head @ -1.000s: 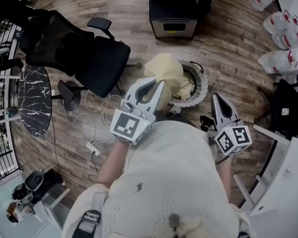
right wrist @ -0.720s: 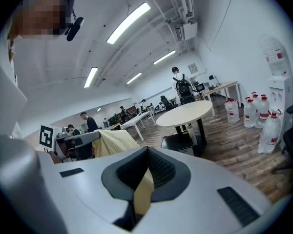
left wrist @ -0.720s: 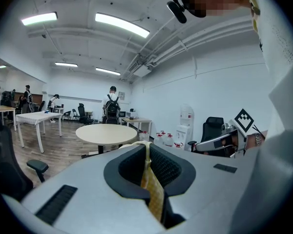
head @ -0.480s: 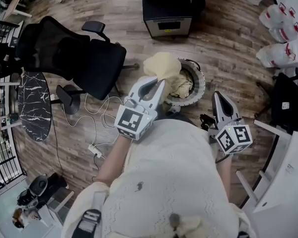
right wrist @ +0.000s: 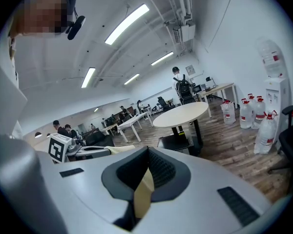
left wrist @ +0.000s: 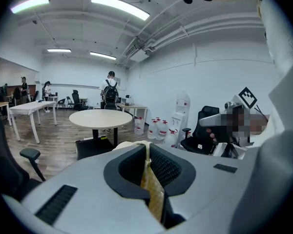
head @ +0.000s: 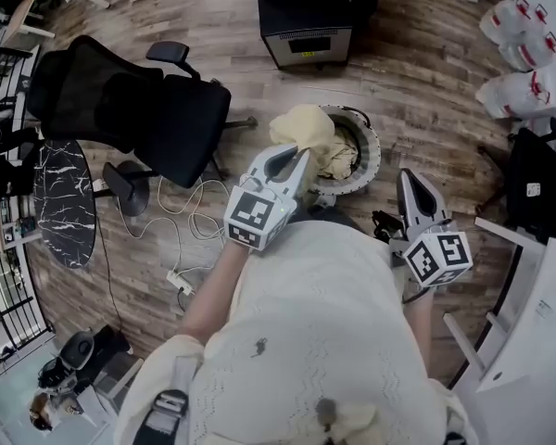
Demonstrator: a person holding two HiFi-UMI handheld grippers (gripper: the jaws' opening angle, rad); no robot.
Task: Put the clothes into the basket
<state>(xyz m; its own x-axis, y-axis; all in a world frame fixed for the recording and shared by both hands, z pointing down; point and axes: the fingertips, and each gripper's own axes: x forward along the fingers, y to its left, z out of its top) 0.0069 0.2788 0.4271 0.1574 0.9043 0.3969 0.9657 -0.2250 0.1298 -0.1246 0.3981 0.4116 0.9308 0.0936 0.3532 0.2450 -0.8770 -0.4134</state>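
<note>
In the head view my left gripper (head: 302, 153) is shut on a pale yellow cloth (head: 302, 128), which hangs bunched over the left rim of the round grey-and-white basket (head: 376, 150) on the floor. More pale cloth (head: 338, 162) lies inside the basket. The left gripper view shows the cloth (left wrist: 132, 144) pinched at the closed tips of that left gripper (left wrist: 146, 148). To the right of the basket and nearer to me, my right gripper (head: 408, 177) has its jaws together and nothing hangs from it. In its own view the right gripper (right wrist: 147, 153) looks shut.
A black office chair (head: 139, 109) stands left of the basket, with cables and a power strip (head: 176, 276) on the wooden floor beside it. A black box (head: 310, 21) sits beyond the basket under a round table. Water jugs (head: 524, 72) and a dark chair (head: 537, 184) stand at the right.
My left gripper has sunk with the yellow cloth, bringing it lower over the basket's left rim. The right gripper has shifted only slightly.
</note>
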